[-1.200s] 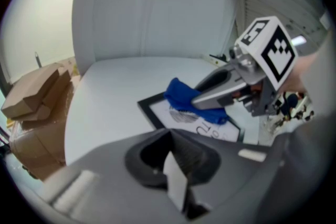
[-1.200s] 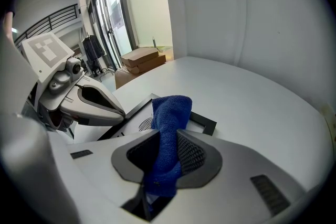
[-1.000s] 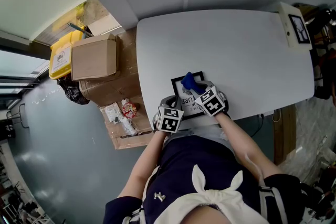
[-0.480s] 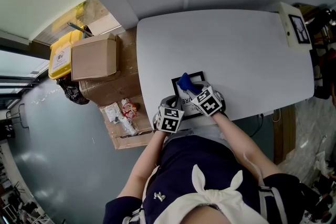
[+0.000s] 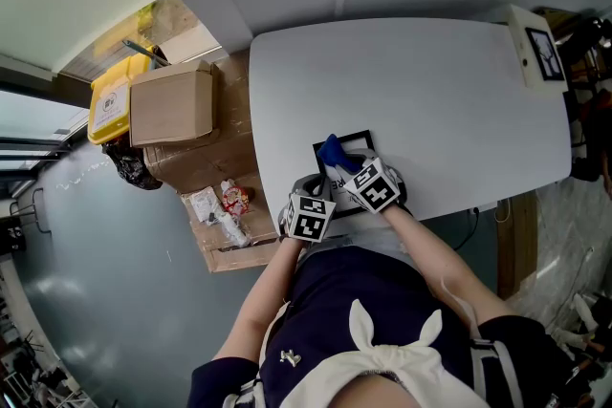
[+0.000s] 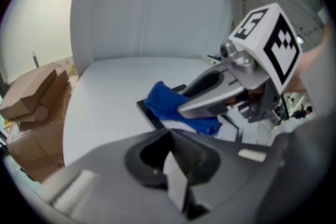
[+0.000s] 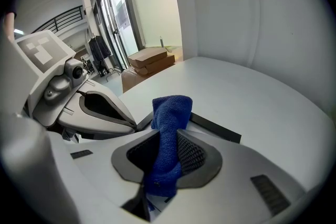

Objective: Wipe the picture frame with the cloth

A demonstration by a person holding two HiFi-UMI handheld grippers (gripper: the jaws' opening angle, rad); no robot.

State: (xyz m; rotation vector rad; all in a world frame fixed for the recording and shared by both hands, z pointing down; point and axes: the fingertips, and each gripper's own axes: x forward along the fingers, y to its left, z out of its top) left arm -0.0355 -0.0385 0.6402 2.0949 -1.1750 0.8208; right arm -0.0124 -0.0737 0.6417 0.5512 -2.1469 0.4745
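Sitting clamped in right claw (image 7: 165, 157), cloth (image 7: 170, 113) touches picture frame (image 7: 215, 128)

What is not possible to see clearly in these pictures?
- Print on the picture frame: head view, too small, partly covered by the cloth and right tongs.
- The frame's near edge: left gripper view, behind the left tongs.
- Pale strip between the left tongs: blurred, unidentifiable.

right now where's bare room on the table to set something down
Bare: the table beyond the picture frame, and rightward up to the white box. Crowded: the near edge, with cloth, left gripper and right gripper.
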